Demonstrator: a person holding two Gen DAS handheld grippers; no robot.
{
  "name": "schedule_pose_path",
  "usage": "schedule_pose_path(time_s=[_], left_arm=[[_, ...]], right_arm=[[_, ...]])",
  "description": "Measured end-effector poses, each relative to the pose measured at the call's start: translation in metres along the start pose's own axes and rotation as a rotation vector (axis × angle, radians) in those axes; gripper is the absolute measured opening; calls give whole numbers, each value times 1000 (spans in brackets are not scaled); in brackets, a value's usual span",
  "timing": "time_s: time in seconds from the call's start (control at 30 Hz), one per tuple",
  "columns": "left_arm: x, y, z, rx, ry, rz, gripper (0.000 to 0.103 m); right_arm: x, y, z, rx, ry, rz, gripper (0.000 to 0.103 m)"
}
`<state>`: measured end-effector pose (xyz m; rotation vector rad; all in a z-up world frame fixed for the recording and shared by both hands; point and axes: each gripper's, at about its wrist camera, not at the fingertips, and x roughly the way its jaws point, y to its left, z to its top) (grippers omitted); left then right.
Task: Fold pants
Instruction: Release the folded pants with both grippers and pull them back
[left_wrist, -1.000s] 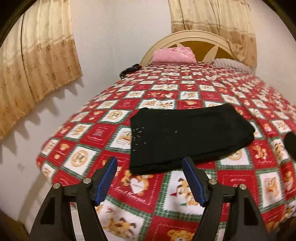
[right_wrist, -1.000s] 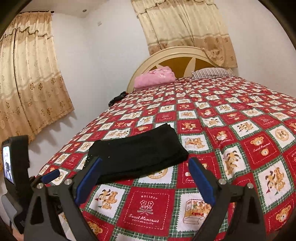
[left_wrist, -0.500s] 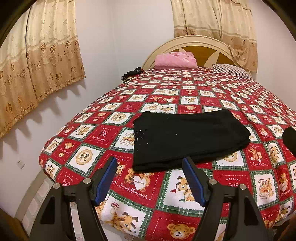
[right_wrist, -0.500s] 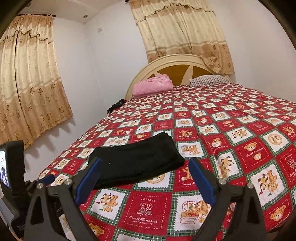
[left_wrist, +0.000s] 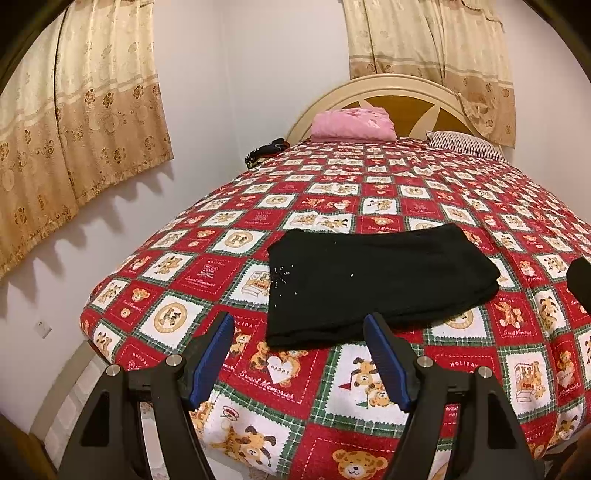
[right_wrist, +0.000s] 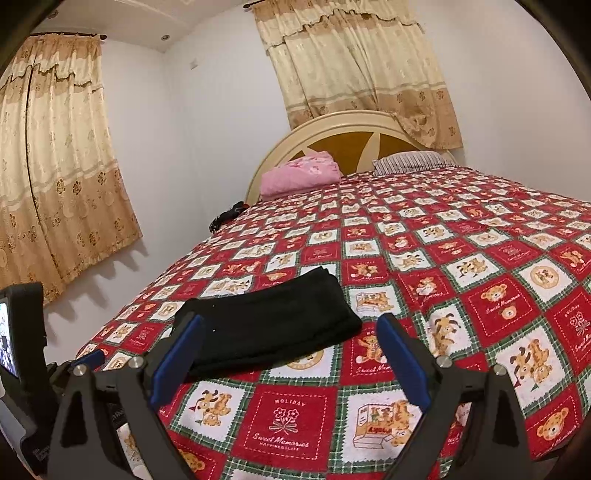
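Note:
Black pants (left_wrist: 373, 280) lie folded into a flat rectangle near the foot corner of the bed; the right wrist view shows the same pants (right_wrist: 269, 325). My left gripper (left_wrist: 299, 354) hovers just short of their near edge, open, with nothing between its blue pads. My right gripper (right_wrist: 291, 354) is also open and empty, held back from the pants' right end. A dark tip of the right gripper (left_wrist: 580, 280) shows at the right edge of the left wrist view. The left gripper's body (right_wrist: 22, 332) shows at the left edge of the right wrist view.
A red checked bedspread (left_wrist: 369, 398) with bear prints covers the bed. A pink folded cloth (left_wrist: 352, 123), a striped pillow (left_wrist: 465, 144) and a small dark item (left_wrist: 266, 149) lie by the headboard. A wall with curtains (left_wrist: 81, 122) runs along the bed's left side.
Both cameras have tilted up slightly, so the pants sit lower and smaller in each view. Both grippers stay open. The pants have not moved.

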<state>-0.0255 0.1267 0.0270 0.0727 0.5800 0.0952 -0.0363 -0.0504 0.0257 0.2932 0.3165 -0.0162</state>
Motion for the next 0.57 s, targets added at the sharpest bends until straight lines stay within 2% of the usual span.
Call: schedule_pose_path(time_s=[0.1,0.17,0.27,0.43,0.57], left_arm=[[-6,1,3,-4,-22,4,76],[-11,0,5,2,-44,20,87],[-18,-3,7,23,-91,65,87],[-22,-6,9,41,-119,97,87],[-21,-4,10,12,-98,43,87]], right_arm=[[-1,-1,0,2,-2,-3,96],[-1,-1,0,1,-2,-4,96],[-1,-1,1,0,-6,-5,96],[-3,-2,2,-8,-21,-9,96],[-4,-2,3,-7,-26,-10,96]])
